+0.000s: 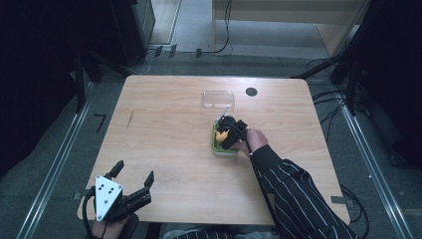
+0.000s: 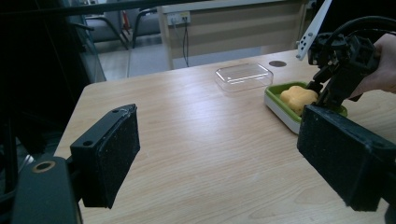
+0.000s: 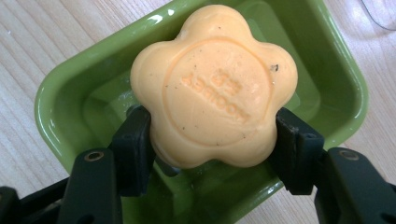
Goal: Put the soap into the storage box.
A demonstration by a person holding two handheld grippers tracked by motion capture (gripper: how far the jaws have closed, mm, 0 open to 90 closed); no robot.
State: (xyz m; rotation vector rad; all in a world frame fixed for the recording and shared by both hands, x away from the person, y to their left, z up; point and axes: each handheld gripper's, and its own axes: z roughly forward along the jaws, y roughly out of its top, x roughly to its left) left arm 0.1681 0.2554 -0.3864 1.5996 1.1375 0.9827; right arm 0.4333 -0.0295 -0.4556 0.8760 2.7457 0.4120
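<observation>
Between the two black jaws of the right gripper (image 3: 212,154) sits a flower-shaped orange soap bar (image 3: 215,86), pinched at its lower flanks, with the green soap dish (image 3: 60,93) directly beneath and around it; whether the bar rests on the dish floor or is just lifted off it cannot be told. Judging by its look, the soap is a light, rigid block with a smooth, waxy skin, so it should slip easily, more so if damp. Its scalloped rim offers notches between the lobes, and the jaws seem seated close to two such notches on opposite sides, which looks a sound place to hold; a harder squeeze might dent it. Beyond the gripper's tips, farther across the table (image 1: 164,149), a clear plastic lid (image 1: 218,98) lies apart from the dish. Well off toward the near left corner, the left gripper (image 1: 133,175) hovers with its jaws spread wide and nothing between them, its pads facing the dish from a distance.
</observation>
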